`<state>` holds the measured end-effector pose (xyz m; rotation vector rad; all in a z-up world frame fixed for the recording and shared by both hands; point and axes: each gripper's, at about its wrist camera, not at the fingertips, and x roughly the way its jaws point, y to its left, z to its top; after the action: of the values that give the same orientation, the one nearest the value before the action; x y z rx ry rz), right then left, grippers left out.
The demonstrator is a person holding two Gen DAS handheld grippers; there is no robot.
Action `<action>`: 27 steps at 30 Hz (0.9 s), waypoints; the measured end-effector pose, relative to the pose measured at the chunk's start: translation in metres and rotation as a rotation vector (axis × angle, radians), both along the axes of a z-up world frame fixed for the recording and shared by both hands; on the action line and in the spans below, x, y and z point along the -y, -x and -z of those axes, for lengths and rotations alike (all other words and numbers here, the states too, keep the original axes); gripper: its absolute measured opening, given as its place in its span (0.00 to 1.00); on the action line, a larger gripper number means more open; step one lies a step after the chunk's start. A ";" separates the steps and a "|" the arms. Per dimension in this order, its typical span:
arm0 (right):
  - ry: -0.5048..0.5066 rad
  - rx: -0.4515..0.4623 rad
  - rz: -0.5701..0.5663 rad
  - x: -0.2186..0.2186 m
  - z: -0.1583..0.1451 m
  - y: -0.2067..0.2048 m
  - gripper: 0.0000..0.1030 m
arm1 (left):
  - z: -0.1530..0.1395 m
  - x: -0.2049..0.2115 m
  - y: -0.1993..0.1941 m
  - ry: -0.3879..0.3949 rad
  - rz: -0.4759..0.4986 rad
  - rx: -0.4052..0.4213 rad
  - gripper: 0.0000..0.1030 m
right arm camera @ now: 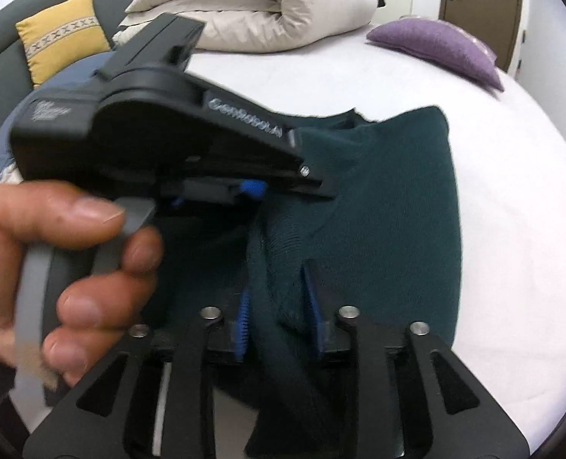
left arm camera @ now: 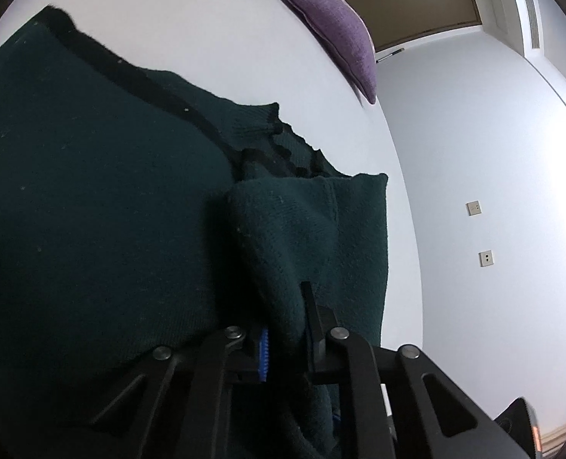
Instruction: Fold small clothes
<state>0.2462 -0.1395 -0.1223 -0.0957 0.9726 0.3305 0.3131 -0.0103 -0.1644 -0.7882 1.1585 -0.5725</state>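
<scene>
A dark green knit sweater (left arm camera: 91, 199) with black trim lies on a white bed (left arm camera: 206, 38); it also shows in the right wrist view (right arm camera: 397, 210). My left gripper (left arm camera: 287, 336) is shut on a bunched fold of the sweater, blue pads against the knit. In the right wrist view the left gripper (right arm camera: 283, 187) appears from the side, held by a hand (right arm camera: 53, 267), pinching the sweater. My right gripper (right arm camera: 279, 313) is shut on another thick fold of the sweater close below the left one.
A purple cushion (right arm camera: 436, 49) lies at the far edge of the bed; it also shows in the left wrist view (left arm camera: 336, 34). A rolled beige duvet (right arm camera: 275, 4) and a yellow cushion (right arm camera: 61, 34) sit at the back. A wall with sockets (left arm camera: 485, 258) is at the right.
</scene>
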 end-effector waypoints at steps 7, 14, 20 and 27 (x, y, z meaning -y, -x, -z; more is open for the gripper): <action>-0.427 0.042 -0.003 0.071 -0.029 0.041 0.57 | -0.015 -0.026 -0.004 -0.030 0.007 0.032 0.13; -0.593 -0.081 0.183 0.107 0.009 -0.003 0.49 | -0.032 -0.052 -0.013 -0.095 -0.002 0.071 0.13; -0.585 -0.148 0.118 0.063 0.033 -0.024 0.49 | -0.043 -0.099 -0.015 -0.136 -0.012 0.084 0.13; -0.567 -0.186 0.011 -0.017 0.040 -0.025 0.49 | -0.040 -0.148 -0.022 -0.160 -0.035 0.073 0.13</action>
<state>0.2715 -0.1224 -0.1627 0.4631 1.0289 0.6009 0.3351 0.1379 -0.1247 -0.6439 1.1069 -0.4695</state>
